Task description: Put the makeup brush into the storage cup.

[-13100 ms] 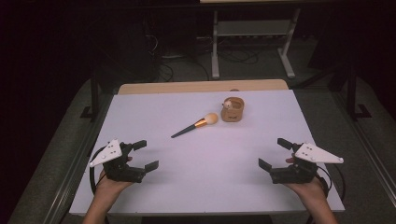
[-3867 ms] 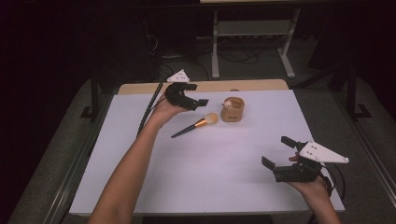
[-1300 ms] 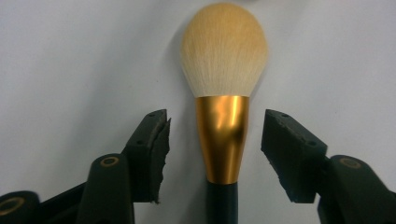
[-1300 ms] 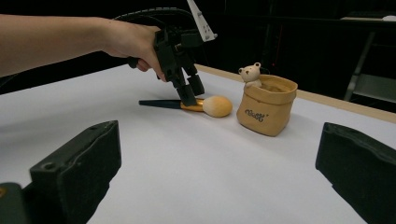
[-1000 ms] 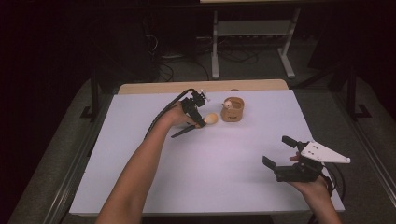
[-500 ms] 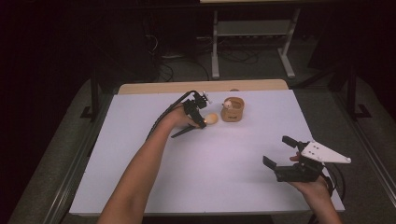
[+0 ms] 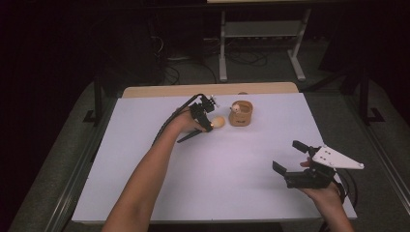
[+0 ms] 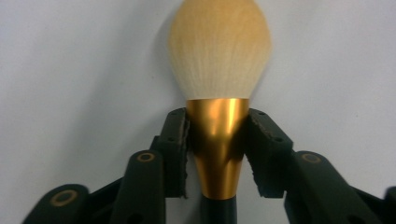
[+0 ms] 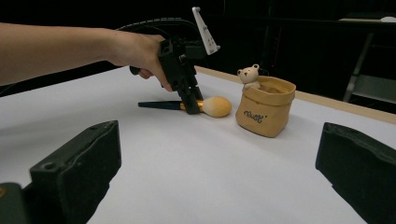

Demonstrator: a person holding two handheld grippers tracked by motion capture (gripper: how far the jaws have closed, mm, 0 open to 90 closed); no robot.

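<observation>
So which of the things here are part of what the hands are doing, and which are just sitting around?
In use:
- brush, gold collar between the left gripper jaws, lying on the table
- likely the little bear pot, beside the bristles

Just there:
- right gripper, open, idle near the table's front right
- metal stand and floor cables behind the table

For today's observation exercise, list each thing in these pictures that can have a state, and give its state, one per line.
Left tool: jaws closed on the gold ferrule of the makeup brush.
Right tool: open, empty, held over the near right of the table.
Makeup brush: lying flat on the white table, bristles toward the pot, gripped.
Bear pot: upright, open at the top, untouched, apart from the bristles.
</observation>
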